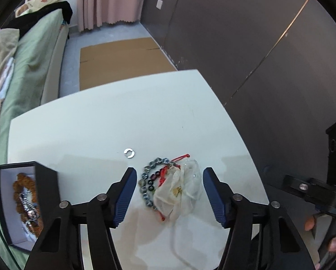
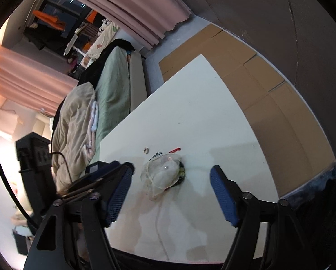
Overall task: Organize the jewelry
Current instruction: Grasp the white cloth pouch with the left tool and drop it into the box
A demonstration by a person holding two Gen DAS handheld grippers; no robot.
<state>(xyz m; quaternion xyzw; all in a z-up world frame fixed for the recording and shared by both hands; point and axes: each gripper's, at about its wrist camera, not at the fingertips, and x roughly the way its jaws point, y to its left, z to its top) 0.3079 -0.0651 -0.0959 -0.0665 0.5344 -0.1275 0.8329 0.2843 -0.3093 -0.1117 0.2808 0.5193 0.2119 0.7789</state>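
A sheer white pouch (image 1: 181, 191) lies on the white table (image 1: 100, 123), partly covering a dark beaded bracelet (image 1: 148, 175) with a red cord (image 1: 181, 157). A small silver ring (image 1: 129, 153) lies just beyond them. My left gripper (image 1: 170, 191) is open and empty, its jaws on either side of the pouch and bracelet. An open black box (image 1: 26, 200) at the left holds brown beads and a silver chain. My right gripper (image 2: 171, 191) is open and empty, with the pouch (image 2: 162, 175), bracelet (image 2: 181, 175) and ring (image 2: 146, 150) ahead of it.
A bed (image 1: 30, 63) with green bedding runs along the table's left side. Flat cardboard (image 1: 123, 60) lies on the floor beyond the table, by a dark wall (image 1: 246, 33). The right gripper's body and the hand holding it (image 1: 320, 202) show at the left wrist view's right edge.
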